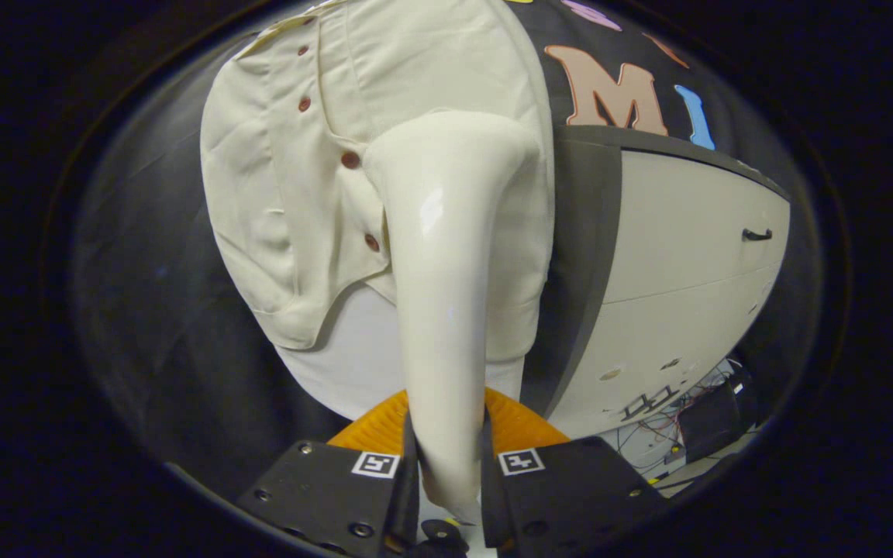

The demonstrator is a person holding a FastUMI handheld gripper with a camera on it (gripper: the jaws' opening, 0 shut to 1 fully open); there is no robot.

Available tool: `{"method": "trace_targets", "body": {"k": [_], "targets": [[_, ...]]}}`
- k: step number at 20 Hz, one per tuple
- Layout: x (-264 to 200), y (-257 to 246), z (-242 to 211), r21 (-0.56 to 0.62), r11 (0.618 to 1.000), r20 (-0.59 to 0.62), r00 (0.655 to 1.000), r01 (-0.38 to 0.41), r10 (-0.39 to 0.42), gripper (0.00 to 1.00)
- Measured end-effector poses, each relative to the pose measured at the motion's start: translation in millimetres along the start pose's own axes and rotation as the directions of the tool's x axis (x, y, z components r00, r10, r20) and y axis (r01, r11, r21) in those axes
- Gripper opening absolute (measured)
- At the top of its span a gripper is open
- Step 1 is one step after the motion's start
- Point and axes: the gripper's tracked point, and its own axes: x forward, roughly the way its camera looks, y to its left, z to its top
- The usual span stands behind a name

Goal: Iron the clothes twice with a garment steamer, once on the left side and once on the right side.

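A glossy cream garment steamer rises from between my fingers, its head reaching up against the garment. My gripper is shut on the steamer's handle, one finger pressing each side. The garment is a cream button-up shirt with dark red buttons, hanging over a white rounded form. The steamer head rests over the shirt's right panel, just right of the button row. The steamer hides part of the shirt's right side.
An orange ribbed piece sits just behind my fingers. To the right stands a cream cabinet with a dark handle and a dark grey side panel. Cables and a black box lie low beyond the cabinet.
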Motion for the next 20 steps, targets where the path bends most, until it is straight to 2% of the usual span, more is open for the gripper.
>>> {"method": "trace_targets", "body": {"k": [4, 8, 13, 20], "targets": [[-27, 6, 4, -0.007, 1.000, 0.022, 1.000, -0.008, 0.008, 0.32], [-70, 15, 23, 0.011, 1.000, 0.098, 0.995, -0.002, 0.001, 0.32], [-140, 27, 26, 0.031, 0.999, 0.178, 0.983, 0.030, -0.035, 0.32], [-265, 39, 9, 0.007, 0.997, 0.247, 0.966, 0.082, -0.081, 0.32]]}}
